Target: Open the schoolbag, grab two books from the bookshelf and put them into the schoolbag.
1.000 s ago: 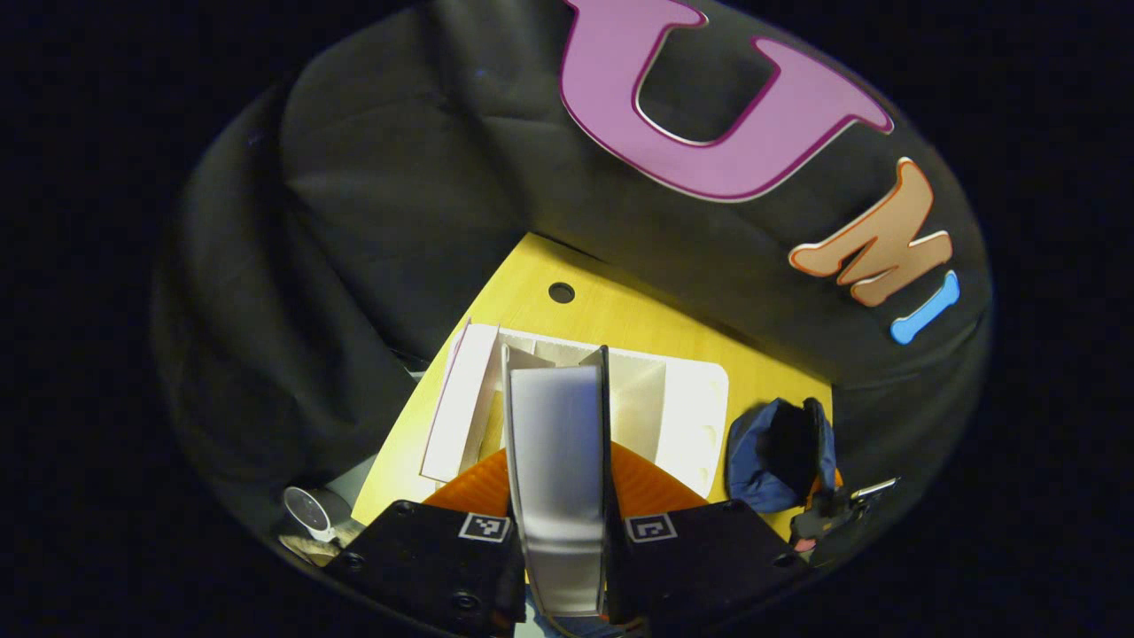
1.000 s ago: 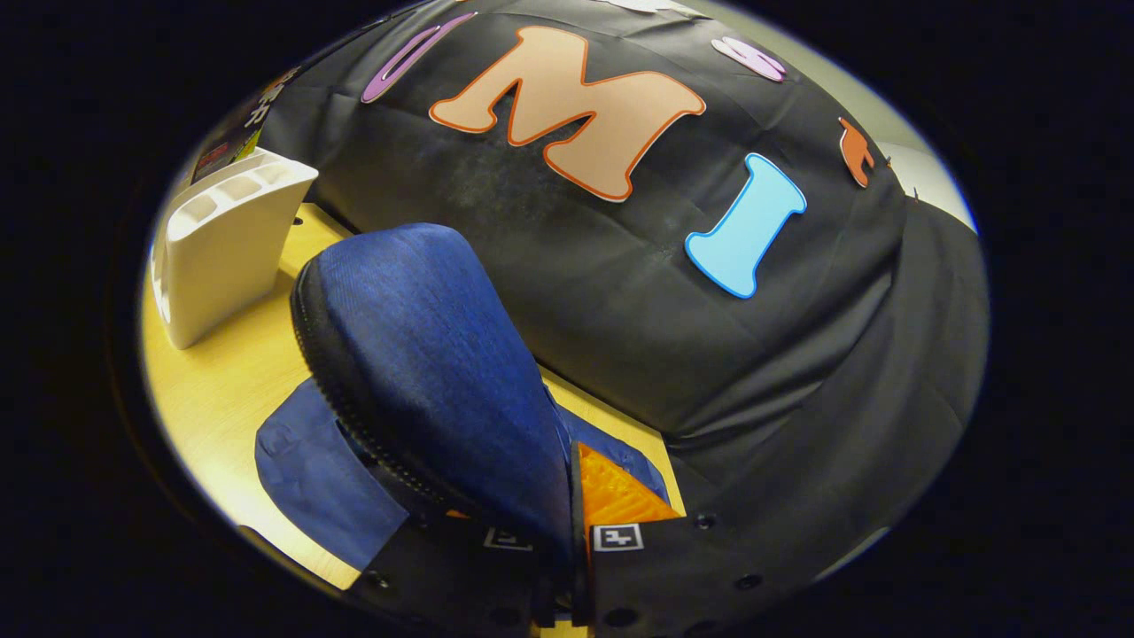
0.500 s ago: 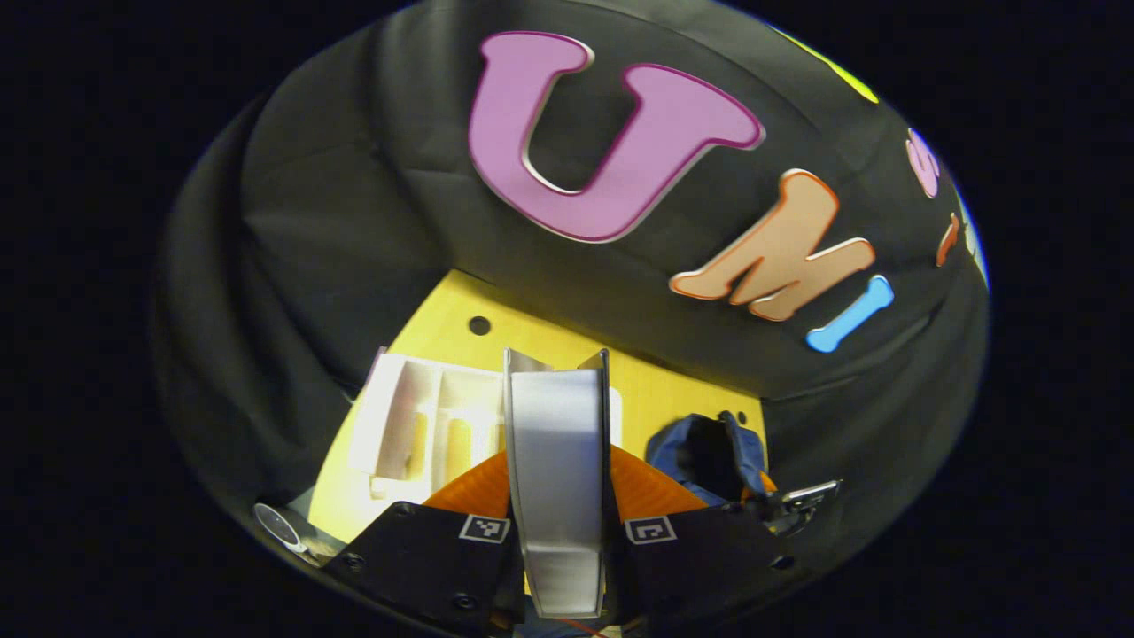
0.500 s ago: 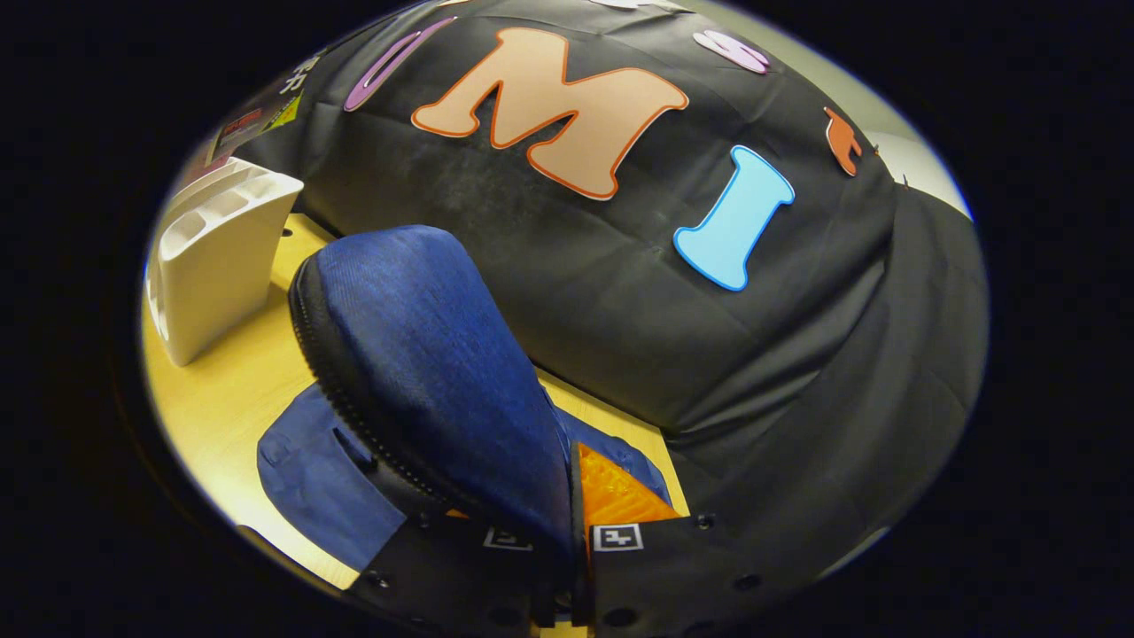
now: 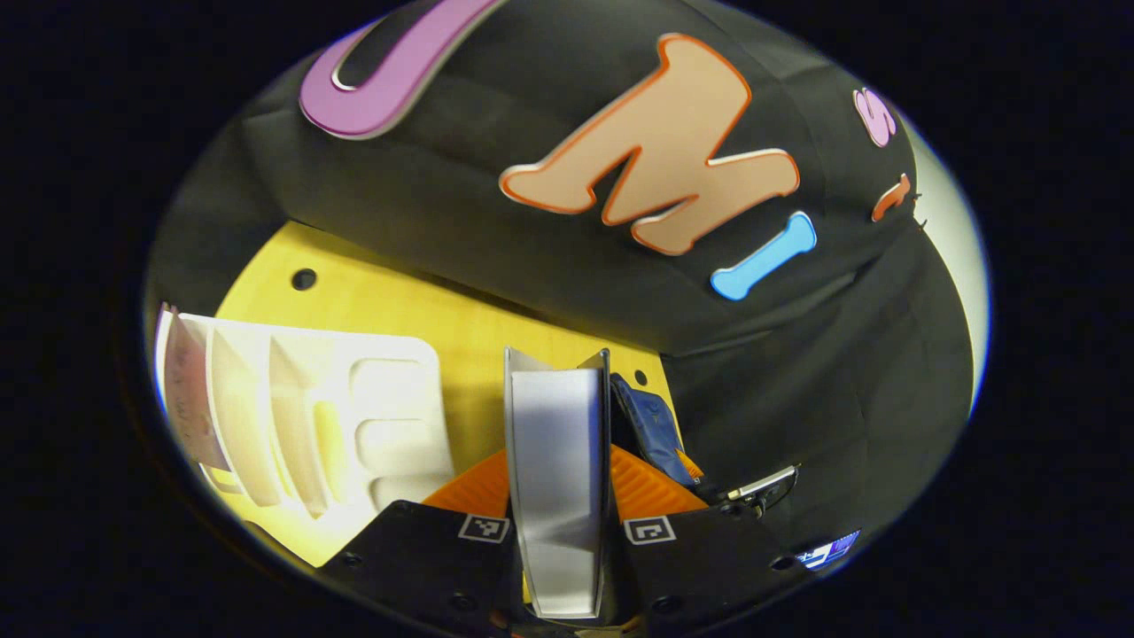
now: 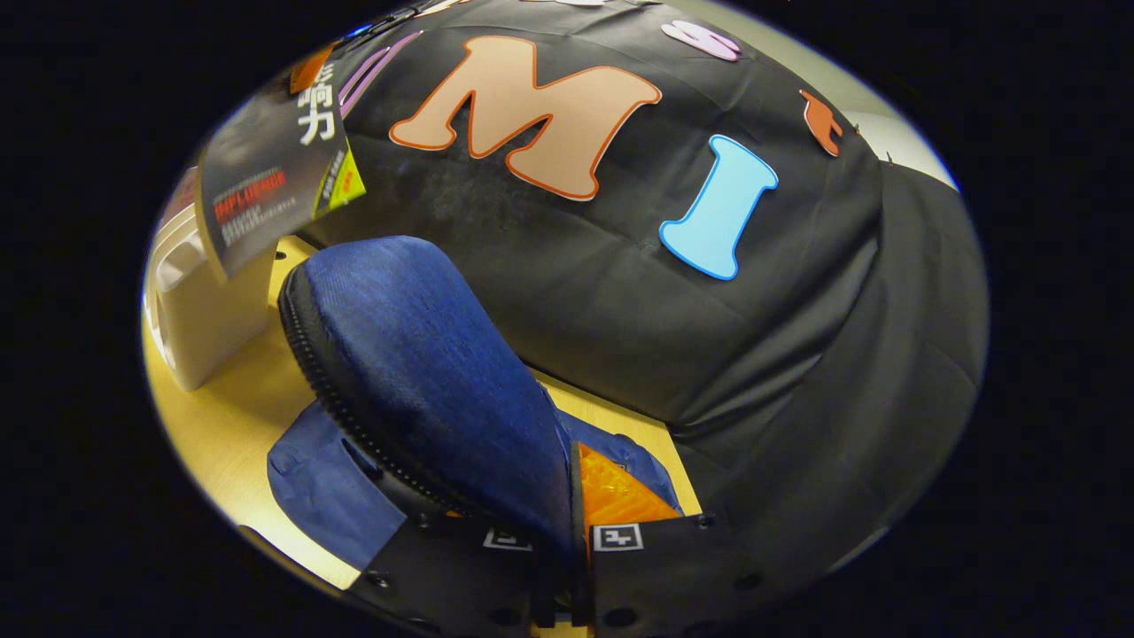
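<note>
Blue schoolbag (image 6: 425, 372) flap pinched by right gripper (image 6: 567, 540) | left gripper (image 5: 558, 523) clamps book (image 5: 556, 478) | bookshelf (image 5: 310, 425) beside

The left gripper (image 5: 558, 496) has its fingers closed on a book (image 5: 556, 478), one on each cover, the book standing edge-on between them and reaching forward past the tips; it is held up above the table. The right gripper (image 6: 563, 532) is clamped on the bag flap (image 6: 425, 390), fingers pressed close together on the fabric, holding it raised; in the left gripper view it shows low at the right, beside the left one.
</note>
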A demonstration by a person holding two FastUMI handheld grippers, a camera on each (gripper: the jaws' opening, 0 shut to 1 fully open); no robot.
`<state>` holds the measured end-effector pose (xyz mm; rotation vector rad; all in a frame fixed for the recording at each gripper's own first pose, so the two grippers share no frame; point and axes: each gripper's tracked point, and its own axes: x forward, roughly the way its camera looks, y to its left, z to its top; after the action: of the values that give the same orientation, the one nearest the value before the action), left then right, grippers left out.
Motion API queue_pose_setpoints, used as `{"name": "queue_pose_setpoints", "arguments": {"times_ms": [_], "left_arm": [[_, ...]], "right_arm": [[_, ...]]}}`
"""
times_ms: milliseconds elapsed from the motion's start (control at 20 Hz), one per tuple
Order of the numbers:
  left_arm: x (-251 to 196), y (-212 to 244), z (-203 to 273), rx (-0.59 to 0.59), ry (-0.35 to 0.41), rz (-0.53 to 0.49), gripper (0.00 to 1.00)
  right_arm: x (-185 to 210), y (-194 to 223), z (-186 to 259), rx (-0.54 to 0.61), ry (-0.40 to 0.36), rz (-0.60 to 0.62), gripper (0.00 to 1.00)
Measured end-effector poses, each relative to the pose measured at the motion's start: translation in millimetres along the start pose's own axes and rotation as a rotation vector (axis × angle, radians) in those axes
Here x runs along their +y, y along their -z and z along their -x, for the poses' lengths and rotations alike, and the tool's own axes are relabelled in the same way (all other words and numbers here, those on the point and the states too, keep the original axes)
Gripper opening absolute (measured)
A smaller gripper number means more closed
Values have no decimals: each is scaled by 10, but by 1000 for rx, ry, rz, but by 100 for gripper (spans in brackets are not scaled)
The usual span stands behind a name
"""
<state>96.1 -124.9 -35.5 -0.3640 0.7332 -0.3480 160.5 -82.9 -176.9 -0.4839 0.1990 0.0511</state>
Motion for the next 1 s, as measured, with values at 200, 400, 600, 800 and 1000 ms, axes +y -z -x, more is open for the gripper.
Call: {"name": "queue_pose_setpoints", "arguments": {"times_ms": [200,400,600,800,1000], "left_arm": [[-108,319,-572,50,68,107,33],[-143,601,-1075,78,96,121,31],[-324,772,-1569,81,186,164,33],[-532,1044,-2102,95,261,186,33],[-590,1297,-2509,114,296,195,34]], "right_arm": [[-11,10,2,1,0,-18,7],[-11,3,-7,-2,-6,-18,7],[1,18,-5,-9,-19,-24,7],[52,-32,-14,-27,-34,-44,7],[88,-57,-34,-27,-47,-70,7]]}}
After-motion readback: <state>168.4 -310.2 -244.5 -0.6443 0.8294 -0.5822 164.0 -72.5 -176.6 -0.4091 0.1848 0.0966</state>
